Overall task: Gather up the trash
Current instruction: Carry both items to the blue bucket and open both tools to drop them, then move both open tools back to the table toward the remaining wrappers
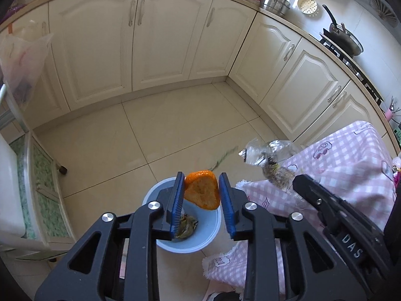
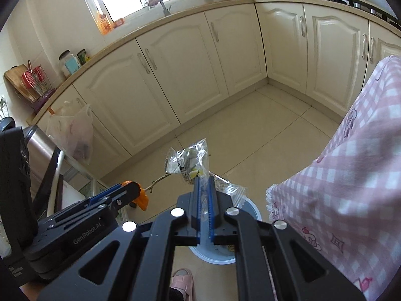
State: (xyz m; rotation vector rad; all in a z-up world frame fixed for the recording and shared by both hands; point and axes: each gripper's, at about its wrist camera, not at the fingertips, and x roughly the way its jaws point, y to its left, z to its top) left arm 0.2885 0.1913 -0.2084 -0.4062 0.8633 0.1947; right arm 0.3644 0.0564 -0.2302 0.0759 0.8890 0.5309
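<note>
My left gripper (image 1: pixel 201 195) is shut on an orange peel (image 1: pixel 201 192) and holds it above a light blue bin (image 1: pixel 210 225) on the floor; some trash lies in the bin. My right gripper (image 2: pixel 203 198) is shut on a clear plastic wrapper (image 2: pixel 188 160) with a dry stem, held above the same bin (image 2: pixel 250 207). In the left wrist view the wrapper (image 1: pixel 270 150) and the right gripper (image 1: pixel 303 185) show at the right. In the right wrist view the left gripper (image 2: pixel 127 188) with the peel (image 2: pixel 142 198) shows at the left.
A table with a pink checked cloth (image 1: pixel 338 165) stands right of the bin. Cream cabinets (image 1: pixel 163 40) line the far walls. A plastic bag (image 1: pixel 22 57) hangs at the left. A glass-topped stand (image 1: pixel 42 188) is at the left. A pink slipper (image 2: pixel 183 283) is on the floor.
</note>
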